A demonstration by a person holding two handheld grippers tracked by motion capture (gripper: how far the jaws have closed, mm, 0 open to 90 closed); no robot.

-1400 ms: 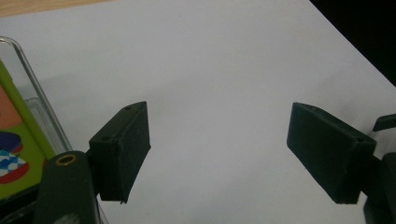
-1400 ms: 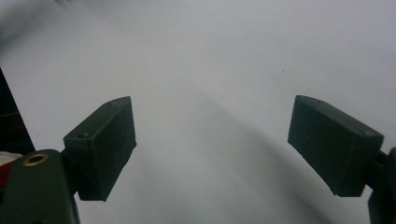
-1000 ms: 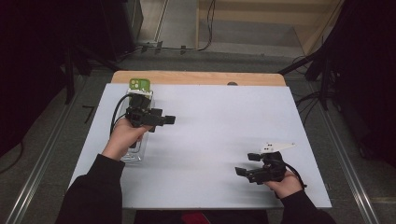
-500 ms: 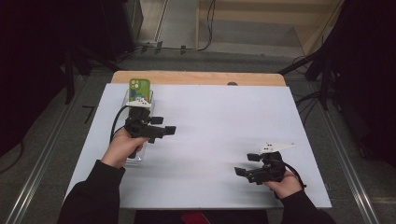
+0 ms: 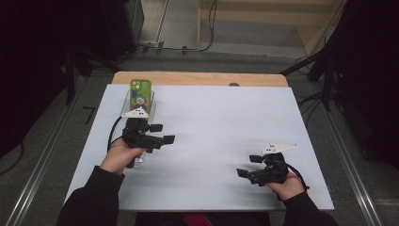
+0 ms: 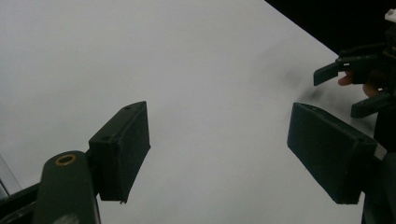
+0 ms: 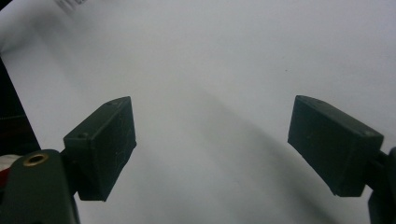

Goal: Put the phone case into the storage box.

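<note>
A white worktop [image 5: 211,141] with a bare wooden strip along its far edge stands in a dark room, with cables on the grey floor beyond it. Near the far left corner a phone [image 5: 140,95] in a green case stands upright in a clear stand [image 5: 128,101], its back toward the camera; the case bears a small cartoon figure, and no writing on it can be read. Just in front of the phone, on the left side of the worktop, the left tongs [image 5: 163,133] are held in the person's left hand [image 5: 121,155] and point toward the right edge. In the left gripper view [image 6: 217,149] their two black jaws stand apart with bare white worktop between them; they hold nothing and touch nothing. Something clear lies on the worktop under the left hand, too hidden to tell what it is. Well apart, near the near right corner, the right tongs [image 5: 250,165] sit in the right hand [image 5: 288,184], pointing toward the left edge, with a grey three-cornered plate [image 5: 278,148] on top. The right gripper view [image 7: 212,149] shows these jaws wide apart as well, over plain worktop, empty and gripping nothing. The left gripper view also catches the right tongs [image 6: 357,88] farther off at the worktop's edge, jaws parted. Dark sleeves [image 5: 91,200] come in from the near edge.
</note>
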